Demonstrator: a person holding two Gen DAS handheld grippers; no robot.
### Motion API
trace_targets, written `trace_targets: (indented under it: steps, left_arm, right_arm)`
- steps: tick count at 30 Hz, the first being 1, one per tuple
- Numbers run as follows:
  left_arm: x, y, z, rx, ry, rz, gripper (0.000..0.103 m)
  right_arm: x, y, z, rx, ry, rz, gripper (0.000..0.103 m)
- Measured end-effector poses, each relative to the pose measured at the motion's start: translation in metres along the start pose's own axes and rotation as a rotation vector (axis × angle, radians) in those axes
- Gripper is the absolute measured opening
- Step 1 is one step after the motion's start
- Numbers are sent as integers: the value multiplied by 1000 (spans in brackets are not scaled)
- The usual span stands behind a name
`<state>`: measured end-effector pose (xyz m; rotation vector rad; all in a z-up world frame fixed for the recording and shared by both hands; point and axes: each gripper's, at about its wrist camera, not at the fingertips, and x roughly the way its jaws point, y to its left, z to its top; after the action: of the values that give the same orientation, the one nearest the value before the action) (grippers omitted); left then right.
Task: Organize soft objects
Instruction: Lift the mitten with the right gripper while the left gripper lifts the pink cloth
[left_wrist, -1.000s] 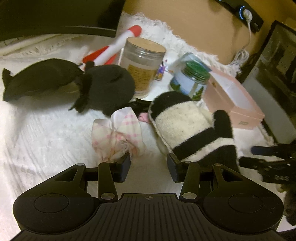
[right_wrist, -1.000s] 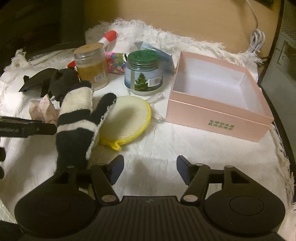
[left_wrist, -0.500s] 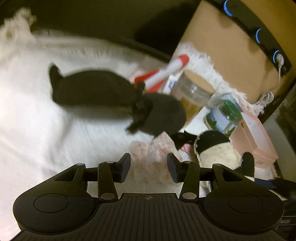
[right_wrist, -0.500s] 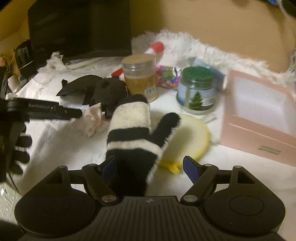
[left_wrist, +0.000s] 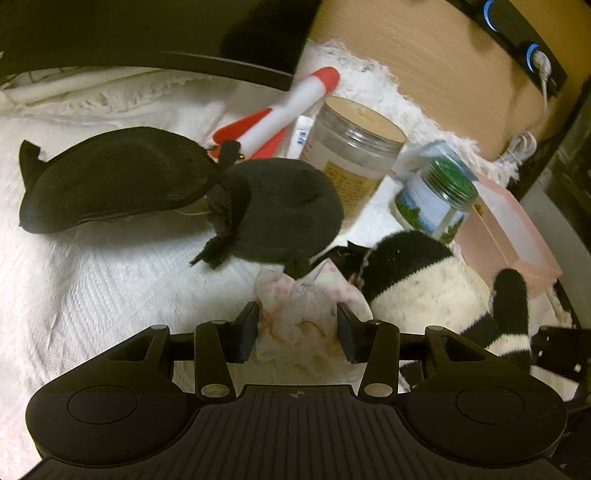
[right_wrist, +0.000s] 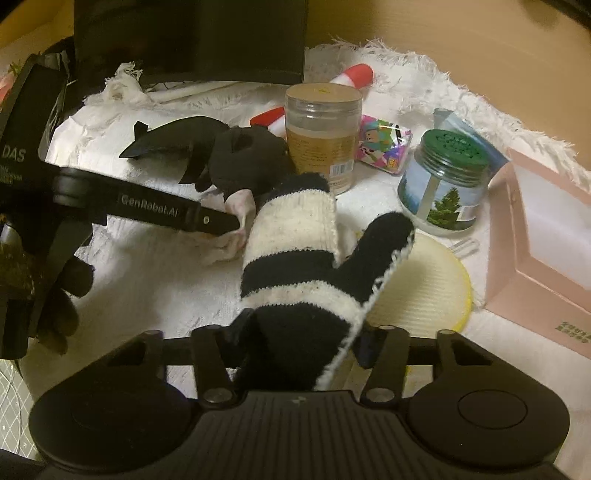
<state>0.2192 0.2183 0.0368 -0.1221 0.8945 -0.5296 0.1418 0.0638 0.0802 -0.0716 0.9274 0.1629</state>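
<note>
Left wrist view shows the left claw (left_wrist: 296, 326) with its two fingers pressed against either side of a crumpled pink-checked cloth (left_wrist: 299, 314), clamped on it. That cloth lies on the white blanket (left_wrist: 110, 280) covering the surface, just near of a black pouch (left_wrist: 280, 206) and touching the striped mitten (left_wrist: 424, 288) to its right. A flat black eye mask (left_wrist: 110, 181) lies left of the pouch.

Right wrist view has the right claw (right_wrist: 303, 339) closed around the black cuff of the striped mitten (right_wrist: 295, 258), which stands up from the grip with its thumb pointing right. Behind the mitten lies a round yellow-rimmed pad (right_wrist: 428, 280). Farther off stand a clear jar with a tan lid (right_wrist: 323, 133) and a green-lidded jar (right_wrist: 443, 184). An open pink box (right_wrist: 539, 258) sits at the right.
</note>
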Motion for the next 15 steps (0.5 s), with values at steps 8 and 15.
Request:
trace_targets:
  steps: [8, 15]
  left_arm:
    - [3, -15, -3, 59, 26, 8, 25]
    - [-28, -49, -18, 146, 23, -6, 22]
  right_arm:
    - [-21, -5, 7, 21, 47, -1, 34]
    - [-73, -36, -1, 31, -7, 34, 33]
